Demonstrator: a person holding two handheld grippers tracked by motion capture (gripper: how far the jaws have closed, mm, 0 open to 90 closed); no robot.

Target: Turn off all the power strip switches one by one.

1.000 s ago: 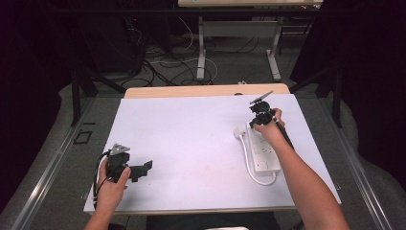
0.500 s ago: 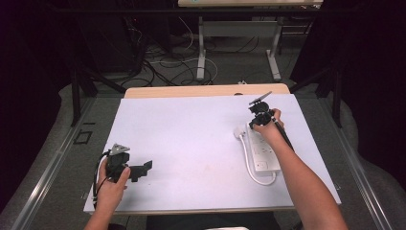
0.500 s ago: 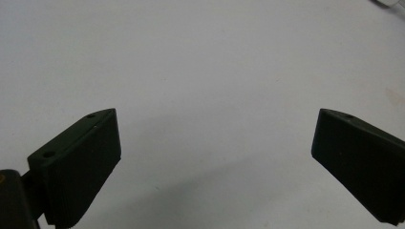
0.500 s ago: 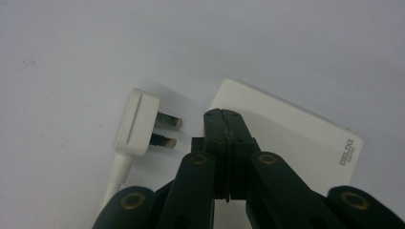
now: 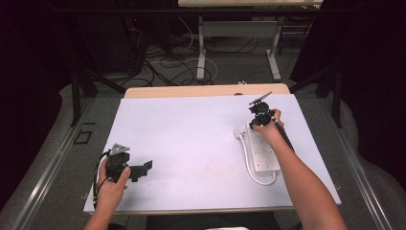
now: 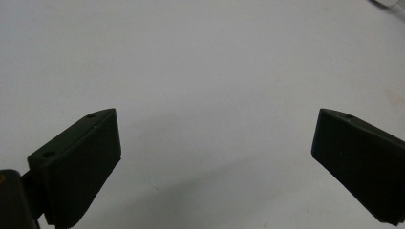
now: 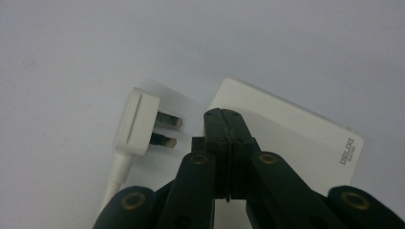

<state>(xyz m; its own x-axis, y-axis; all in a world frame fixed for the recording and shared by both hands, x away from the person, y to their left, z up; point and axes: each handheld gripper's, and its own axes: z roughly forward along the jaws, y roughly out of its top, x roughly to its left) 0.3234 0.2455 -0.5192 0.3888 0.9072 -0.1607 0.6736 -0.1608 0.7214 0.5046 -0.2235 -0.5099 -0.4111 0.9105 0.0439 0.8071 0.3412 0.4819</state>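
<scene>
**A:** Where's this at? The white worktop (image 5: 191,143) has just the white power strip (image 5: 262,152) at its right side, cord looped beside it, and the plug (image 7: 138,121) lying loose just next to the strip's end, pins toward it.

**B:** Barely started, I'd say. The right gripper (image 7: 223,119) hangs over the strip's end with jaws pressed together, holding nothing. The left gripper (image 5: 143,167) rests wide open and empty, well apart near the left front. Plug's not grabbed yet, so all the actual handling's left.
</scene>
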